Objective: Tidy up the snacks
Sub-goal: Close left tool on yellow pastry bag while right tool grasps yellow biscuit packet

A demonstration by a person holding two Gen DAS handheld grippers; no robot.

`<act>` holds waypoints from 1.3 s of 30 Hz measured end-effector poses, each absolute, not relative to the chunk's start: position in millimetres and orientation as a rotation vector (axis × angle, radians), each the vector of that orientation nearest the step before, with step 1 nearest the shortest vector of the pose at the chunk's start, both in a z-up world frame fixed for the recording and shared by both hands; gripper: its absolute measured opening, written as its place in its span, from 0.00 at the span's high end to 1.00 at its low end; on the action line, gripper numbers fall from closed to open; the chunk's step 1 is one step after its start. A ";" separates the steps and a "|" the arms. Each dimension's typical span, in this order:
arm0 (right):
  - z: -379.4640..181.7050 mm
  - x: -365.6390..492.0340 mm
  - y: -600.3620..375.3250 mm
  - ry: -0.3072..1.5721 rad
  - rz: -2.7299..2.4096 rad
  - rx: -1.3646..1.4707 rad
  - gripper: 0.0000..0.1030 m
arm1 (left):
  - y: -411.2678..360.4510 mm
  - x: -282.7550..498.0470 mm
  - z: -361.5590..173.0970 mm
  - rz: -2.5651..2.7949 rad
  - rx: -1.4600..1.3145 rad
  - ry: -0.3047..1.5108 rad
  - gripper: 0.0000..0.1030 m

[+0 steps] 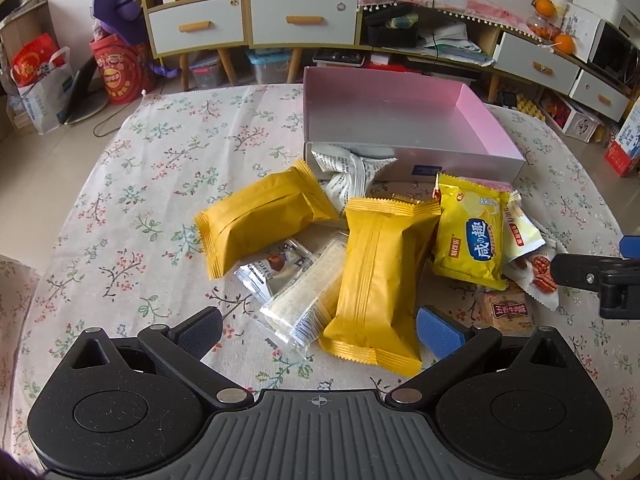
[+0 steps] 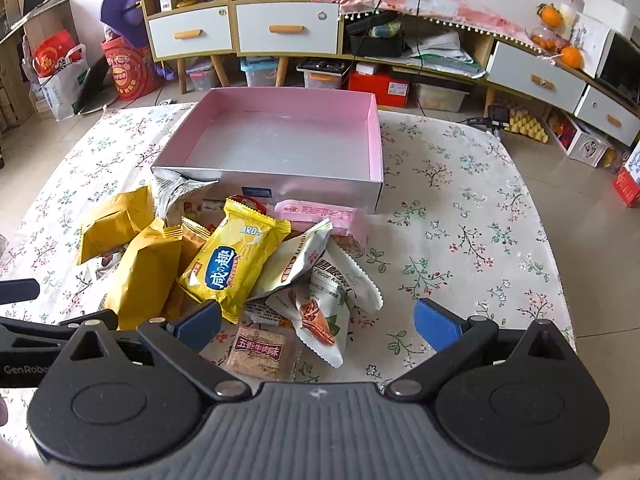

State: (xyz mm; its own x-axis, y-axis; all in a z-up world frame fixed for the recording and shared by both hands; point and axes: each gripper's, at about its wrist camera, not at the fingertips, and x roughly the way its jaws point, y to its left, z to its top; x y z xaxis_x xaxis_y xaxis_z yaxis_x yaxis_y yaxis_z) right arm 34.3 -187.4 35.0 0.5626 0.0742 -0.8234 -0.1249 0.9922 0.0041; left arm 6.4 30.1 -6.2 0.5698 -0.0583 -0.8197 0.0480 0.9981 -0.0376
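Both grippers, left gripper (image 1: 320, 330) and right gripper (image 2: 318, 322), spread wide, empty. Snacks (image 2: 224, 268) piled on bench before the empty box (image 2: 280, 136). Risk: overlapping packets (slippery film) dragged along or dropped.

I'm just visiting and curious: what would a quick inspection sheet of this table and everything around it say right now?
Surface: floral tablecloth over the table.
Job's things: empty pink-lined cardboard box; snack packets heaped in front of it, among them a plain yellow packet, a glossy yellow biscuit packet and a white pecan packet.
Clutter: nothing seen apart from the snacks.
Grippers: left gripper and right gripper, jaws open, each empty, low over the heap.
Cables: black cable on the floor.
Surroundings: white-drawered shelf unit, red gift bag, oranges.
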 end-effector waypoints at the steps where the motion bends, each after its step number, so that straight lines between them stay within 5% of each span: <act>1: 33.8 35.2 -189.0 0.972 0.119 -0.049 0.01 | 32.0 7.6 -7.7 -0.068 -0.017 0.964 0.00; 7: 26.7 39.9 -196.8 0.999 0.156 0.014 0.03 | 37.2 11.5 -9.2 -0.125 -0.021 0.923 0.00; 12: 24.5 47.8 -200.9 1.014 0.230 0.102 0.17 | 45.3 21.9 -13.5 -0.206 -0.114 0.933 0.04; 24: 15.4 78.4 -180.9 1.071 0.386 0.306 0.51 | 55.2 56.9 -30.0 -0.352 -0.272 0.992 0.50; 39: 31.6 75.7 -173.5 1.030 0.372 0.383 0.62 | 57.3 56.5 -33.8 -0.370 -0.245 1.018 0.53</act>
State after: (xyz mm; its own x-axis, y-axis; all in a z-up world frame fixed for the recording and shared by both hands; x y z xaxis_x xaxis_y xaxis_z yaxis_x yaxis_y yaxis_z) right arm 75.7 -173.5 31.6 0.4645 0.4701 -0.7505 -0.1174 0.8727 0.4739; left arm 56.5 57.3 -33.8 0.4715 -0.4110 -0.7802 0.1868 0.9112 -0.3672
